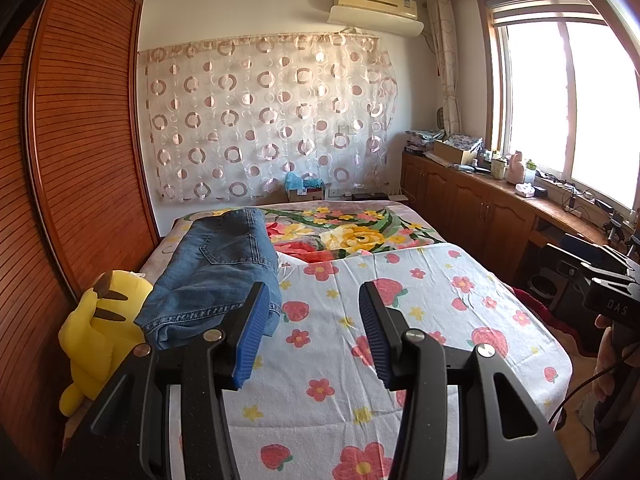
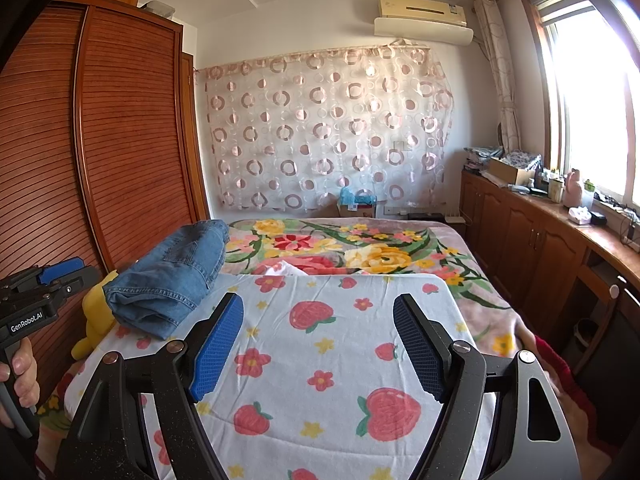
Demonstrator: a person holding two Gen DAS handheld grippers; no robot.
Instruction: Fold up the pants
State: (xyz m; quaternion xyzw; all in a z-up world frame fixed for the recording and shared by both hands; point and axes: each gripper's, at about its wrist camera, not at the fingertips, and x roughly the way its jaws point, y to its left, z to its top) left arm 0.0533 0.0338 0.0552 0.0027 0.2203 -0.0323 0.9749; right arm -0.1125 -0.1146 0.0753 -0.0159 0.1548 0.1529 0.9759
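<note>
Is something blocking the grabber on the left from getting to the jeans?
Nothing visible does. The left gripper is open, and the jeans lie just beyond its finger on the strawberry sheet. The yellow plush sits off to the side.

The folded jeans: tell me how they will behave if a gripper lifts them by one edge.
The folded jeans would likely sag and unfold, since the denim lies in loose, soft layers. They look thick and bulky, so probably heavy for cloth. The textured fingertips should hold the weave without much slipping.

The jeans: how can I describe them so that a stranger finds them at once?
Look at the bed, on its left side beside the wooden wardrobe. The jeans lie folded there on the strawberry-print sheet, next to a yellow plush toy. They are the only blue denim.
</note>
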